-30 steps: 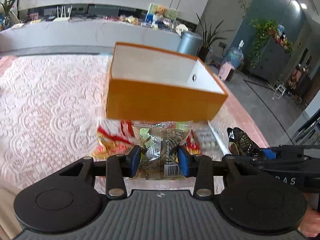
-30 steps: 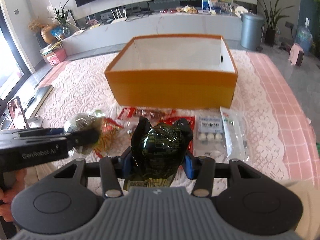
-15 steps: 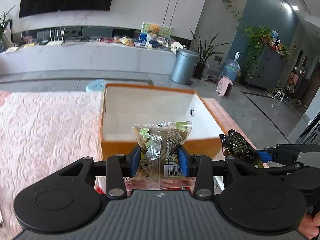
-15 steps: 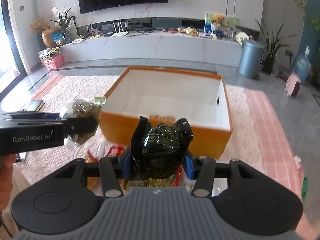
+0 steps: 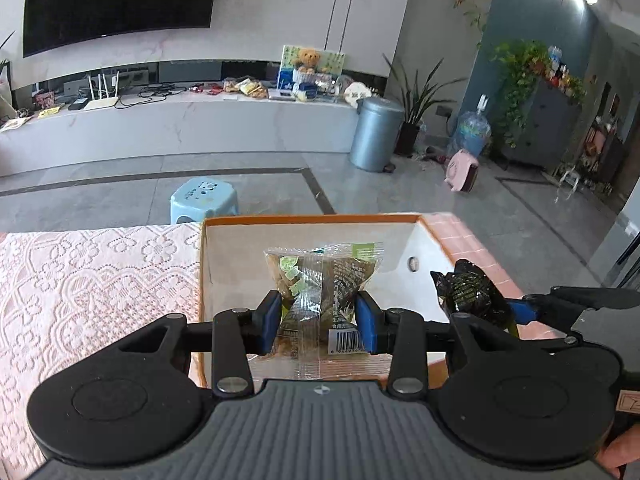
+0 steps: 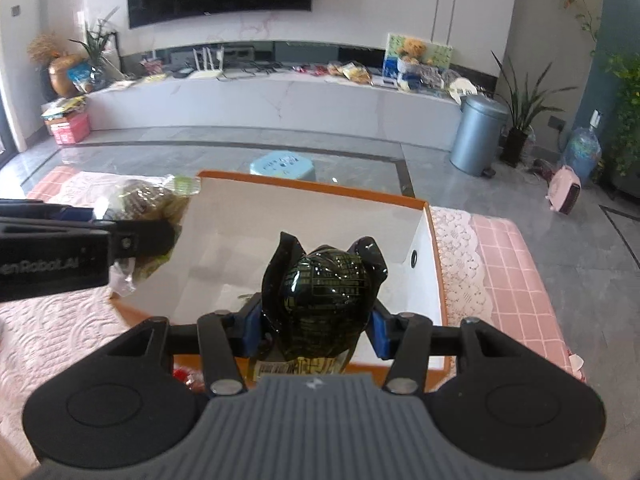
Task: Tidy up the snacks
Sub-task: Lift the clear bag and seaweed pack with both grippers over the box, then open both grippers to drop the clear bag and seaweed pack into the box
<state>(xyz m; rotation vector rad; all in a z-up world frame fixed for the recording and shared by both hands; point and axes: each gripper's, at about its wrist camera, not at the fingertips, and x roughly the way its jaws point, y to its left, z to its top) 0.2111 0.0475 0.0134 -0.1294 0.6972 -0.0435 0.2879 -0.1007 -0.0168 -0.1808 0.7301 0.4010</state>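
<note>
An orange box [image 5: 304, 219] with a white inside stands open on the lace-covered table. My left gripper [image 5: 316, 320] is shut on a clear packet of brown and green snack [image 5: 320, 276], held over the box's near left part. My right gripper [image 6: 316, 326] is shut on a shiny black packet with gold print [image 6: 324, 300], held over the box [image 6: 312, 186] toward its right side. In the left wrist view the black packet [image 5: 468, 292] shows at the right. In the right wrist view the clear packet [image 6: 148, 200] and the left gripper's fingers [image 6: 144, 236] show at the left.
A white lace cloth [image 5: 80, 280] covers the table, with pink checked cloth [image 6: 508, 264] at the right edge. A red packet [image 6: 188, 376] lies on the table before the box. A light blue stool [image 5: 204, 200] stands on the floor beyond the table.
Both grippers have carried their packets forward and slightly up, from in front of the box's near wall to above its open inside. The loose snacks on the table have dropped out of view.
</note>
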